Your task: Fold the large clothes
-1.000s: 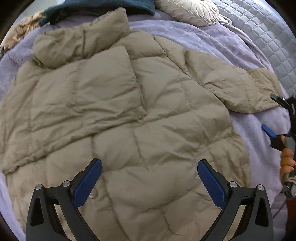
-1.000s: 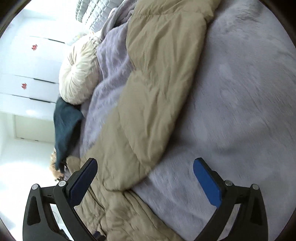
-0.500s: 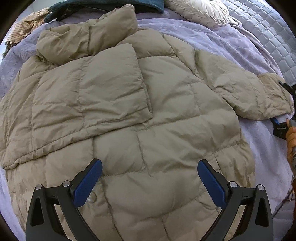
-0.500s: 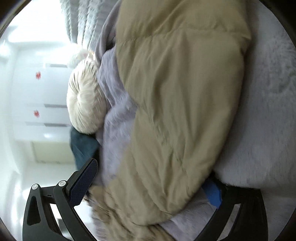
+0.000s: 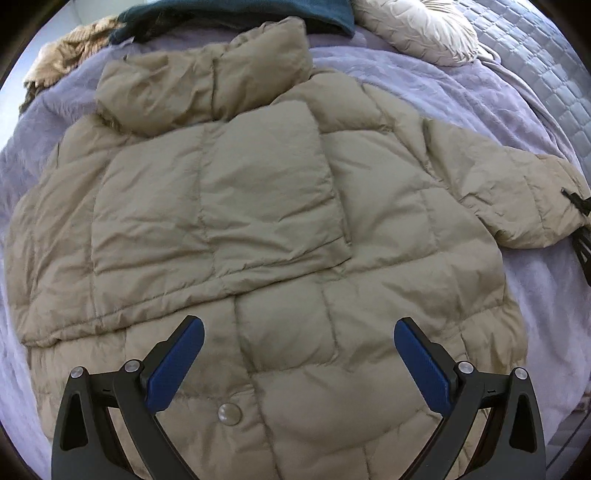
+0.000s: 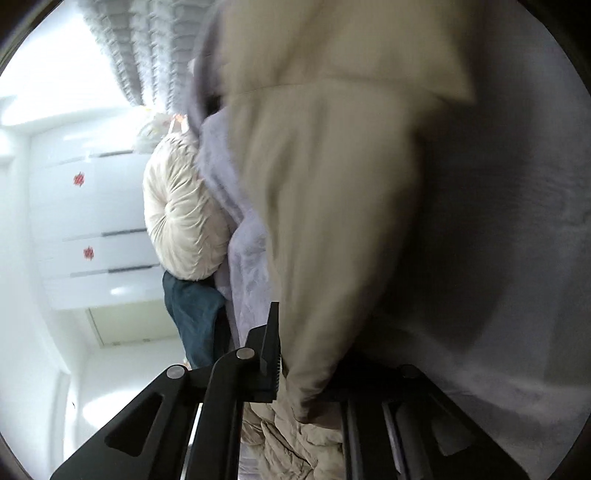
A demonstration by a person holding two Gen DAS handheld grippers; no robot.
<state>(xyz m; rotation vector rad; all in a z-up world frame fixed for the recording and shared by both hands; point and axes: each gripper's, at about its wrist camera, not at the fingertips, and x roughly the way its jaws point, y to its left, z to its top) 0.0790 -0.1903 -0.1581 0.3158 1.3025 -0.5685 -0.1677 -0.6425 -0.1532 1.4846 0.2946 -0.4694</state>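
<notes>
Looking down along our left tool (image 5: 298, 356), we see its two blue-padded fingers (image 5: 173, 365) spread wide apart with nothing between them, hanging above the lower front of a large beige quilted puffer jacket (image 5: 258, 221). The jacket lies spread flat on a lavender fleece blanket (image 5: 424, 92) covering the bed. One sleeve is folded across its chest; the other sleeve (image 5: 517, 199) stretches out to the right edge of the view. A metal snap button (image 5: 229, 413) sits just beside the left finger. A cream pleated round cushion (image 5: 424, 29) and a dark teal cloth (image 5: 258, 11) lie beyond the collar.

Compared with a second ago, the jacket sits slightly further to the right in the left view, and the hand that showed at the right edge is now out of sight.

Our right tool (image 6: 291, 369) has changed most. A second ago its blue pads stood wide apart beside the sleeve end; half a second ago the sleeve lay between them. Its jaws have just been closing, and now they are pinching the beige sleeve cuff (image 6: 317, 373), which fills the blurred middle of the right view.
</notes>
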